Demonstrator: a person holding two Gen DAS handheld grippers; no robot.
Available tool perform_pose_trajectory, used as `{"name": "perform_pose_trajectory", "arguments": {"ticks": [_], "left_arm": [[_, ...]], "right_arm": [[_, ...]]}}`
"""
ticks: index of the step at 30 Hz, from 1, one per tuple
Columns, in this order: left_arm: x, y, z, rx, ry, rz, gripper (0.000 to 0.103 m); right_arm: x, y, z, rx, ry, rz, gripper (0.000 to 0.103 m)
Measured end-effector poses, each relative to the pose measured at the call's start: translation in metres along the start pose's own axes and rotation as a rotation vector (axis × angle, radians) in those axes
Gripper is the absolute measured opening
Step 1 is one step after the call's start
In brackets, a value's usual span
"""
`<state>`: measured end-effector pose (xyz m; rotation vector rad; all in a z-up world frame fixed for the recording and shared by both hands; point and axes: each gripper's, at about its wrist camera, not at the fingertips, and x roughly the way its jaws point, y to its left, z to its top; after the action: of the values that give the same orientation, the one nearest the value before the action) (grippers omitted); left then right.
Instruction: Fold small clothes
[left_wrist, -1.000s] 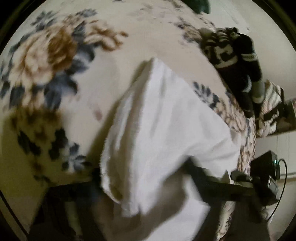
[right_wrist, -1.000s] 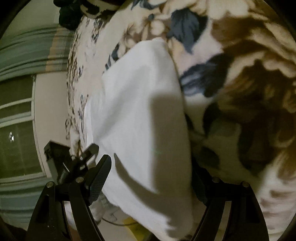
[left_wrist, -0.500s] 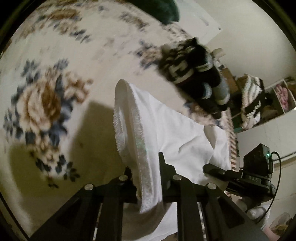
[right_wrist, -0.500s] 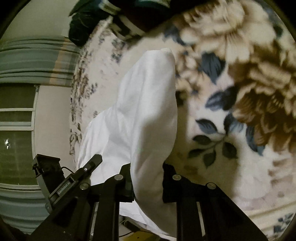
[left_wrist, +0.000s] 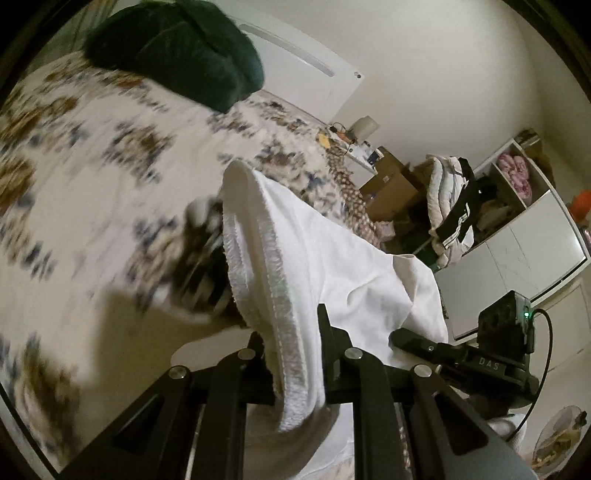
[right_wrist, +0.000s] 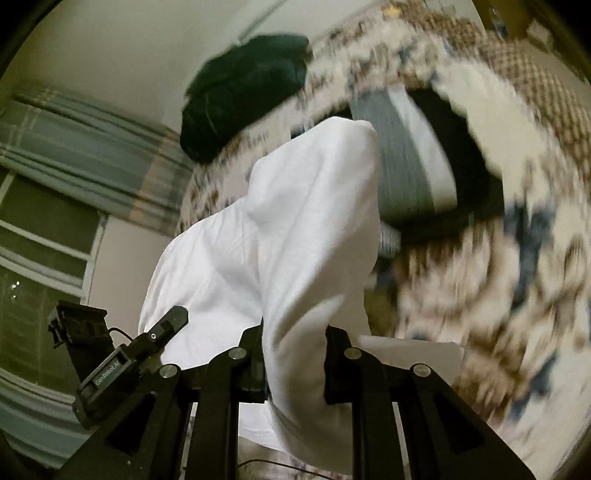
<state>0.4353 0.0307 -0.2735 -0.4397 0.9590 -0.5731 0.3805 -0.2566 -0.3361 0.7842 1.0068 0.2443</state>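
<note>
My left gripper (left_wrist: 291, 354) is clamped on a white garment (left_wrist: 332, 266), its two black fingers (left_wrist: 330, 332) pinched onto a thick fold of the ribbed, stitched hem so that only the cloth keeps them apart. From that pinch the hem runs up and away from the camera, ending in a rounded fold at the top, while the rest of the fabric spreads off to the right and reaches my right gripper (left_wrist: 424, 345), whose dark body shows at the cloth's far edge. In the right wrist view the right gripper (right_wrist: 293, 363) is likewise closed on a bunched fold of the white garment (right_wrist: 295, 240), the fabric squeezed between both pads and rising in a tall, smooth column straight ahead of the camera (its long axis runs along the fingers here). The cloth stretches leftward from there to the left gripper (right_wrist: 162, 332), so the garment hangs held between the two, its span running side to side from one grip to the other, above a floral blanket (left_wrist: 103, 177). The blanket is smeared with blur in both views. On it, further off, lies a dark green bundle (left_wrist: 177, 51), and just behind the garment a dark striped piece of clothing (left_wrist: 199, 258) that I can't make out clearly. Beyond the bed edge stand cardboard boxes (left_wrist: 391, 184) and a white shelf unit (left_wrist: 517, 229) with clothes piled against it.
</note>
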Motion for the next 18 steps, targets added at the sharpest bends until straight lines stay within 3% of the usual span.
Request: {"name": "perform_pose_trajectory", "arguments": {"ticks": [5, 9, 13, 16, 18], "left_arm": [[0.080, -0.003, 0.074, -0.006, 0.000, 0.019, 0.012], [0.145, 0.013, 0.101, -0.030, 0.043, 0.054, 0.012], [0.201, 0.033, 0.108, -0.041, 0.126, 0.116, 0.014], [0.215, 0.043, 0.101, -0.047, 0.180, 0.152, 0.019], [0.208, 0.047, 0.094, -0.064, 0.189, 0.155, 0.024]], "right_arm": [[0.012, -0.014, 0.115, -0.003, -0.054, -0.007, 0.020], [0.048, -0.041, 0.190, 0.008, -0.040, -0.031, 0.020], [0.092, -0.075, 0.226, 0.022, 0.010, -0.078, 0.020], [0.118, -0.101, 0.234, 0.045, 0.067, -0.093, 0.021], [0.126, -0.114, 0.237, 0.075, 0.103, -0.098, 0.028]]}}
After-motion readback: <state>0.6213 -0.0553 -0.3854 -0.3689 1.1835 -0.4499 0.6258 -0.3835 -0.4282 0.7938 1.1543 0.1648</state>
